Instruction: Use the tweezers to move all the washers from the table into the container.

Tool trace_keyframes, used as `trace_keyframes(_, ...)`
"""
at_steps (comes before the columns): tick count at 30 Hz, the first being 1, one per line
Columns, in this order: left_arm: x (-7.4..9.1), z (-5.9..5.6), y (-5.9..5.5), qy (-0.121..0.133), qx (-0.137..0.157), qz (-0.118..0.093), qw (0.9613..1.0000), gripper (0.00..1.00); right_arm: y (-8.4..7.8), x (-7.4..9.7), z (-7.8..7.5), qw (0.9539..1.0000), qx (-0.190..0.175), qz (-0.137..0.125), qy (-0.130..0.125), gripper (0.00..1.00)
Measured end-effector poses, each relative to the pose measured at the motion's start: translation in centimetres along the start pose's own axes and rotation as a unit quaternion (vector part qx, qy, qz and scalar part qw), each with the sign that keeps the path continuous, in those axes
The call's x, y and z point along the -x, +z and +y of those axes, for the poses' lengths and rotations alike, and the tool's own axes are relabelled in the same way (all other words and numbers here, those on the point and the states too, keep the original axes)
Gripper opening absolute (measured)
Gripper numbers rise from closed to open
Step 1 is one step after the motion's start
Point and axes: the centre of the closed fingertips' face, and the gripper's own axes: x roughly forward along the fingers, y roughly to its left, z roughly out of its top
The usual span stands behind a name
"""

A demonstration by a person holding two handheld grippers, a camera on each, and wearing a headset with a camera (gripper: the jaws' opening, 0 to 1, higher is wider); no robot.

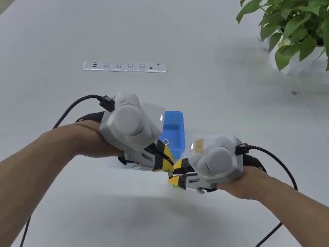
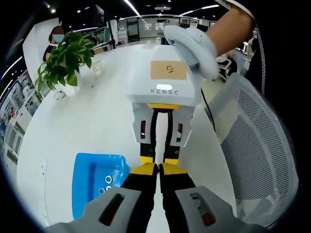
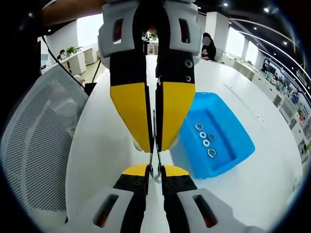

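The brand name XENSE stands in grey capitals on the white body of the right tongs [image 2: 159, 159], seen in the left gripper view, and just above it a tan paper label [image 2: 168, 70] bears a handwritten mark, too unclear to read.

An open-plan office: mesh chair [image 2: 257, 145], desks [image 3: 80, 57], ceiling strip lights [image 2: 131, 6], potted plant [image 2: 65, 58].
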Motion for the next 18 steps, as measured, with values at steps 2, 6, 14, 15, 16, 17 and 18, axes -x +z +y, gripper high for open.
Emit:
trace_keyframes(2,-0.02,0.00,0.05,-0.001,-0.001,0.000,1.0000,0.06,-0.03,0.03,-0.01,1.0000,-0.001,0.000,-0.001,0.12)
trace_keyframes(6,-0.04,0.04,0.01,-0.001,-0.002,0.002,1.0000,0.06,-0.08,0.10,-0.04,1.0000,-0.003,0.000,-0.002,0.12)
trace_keyframes(14,-0.16,-0.07,-0.04,-0.003,-0.005,0.005,1.0000,0.06,-0.17,0.09,0.07,1.0000,-0.003,0.001,-0.001,0.12)
trace_keyframes(15,-0.16,-0.06,0.01,-0.003,-0.004,0.004,1.0000,0.06,-0.15,0.09,0.05,1.0000,-0.003,0.000,-0.001,0.12)
trace_keyframes(16,-0.15,-0.02,0.05,-0.002,-0.005,0.003,1.0000,0.06,-0.14,0.09,0.03,1.0000,-0.004,0.000,-0.002,0.12)
trace_keyframes(17,-0.15,-0.01,0.06,-0.002,-0.005,0.003,1.0000,0.06,-0.14,0.11,-0.02,1.0000,-0.003,0.000,-0.002,0.12)
trace_keyframes(18,-0.15,-0.01,0.08,-0.002,-0.004,0.003,1.0000,0.06,-0.13,0.12,-0.03,1.0000,-0.003,0.000,-0.002,0.12)
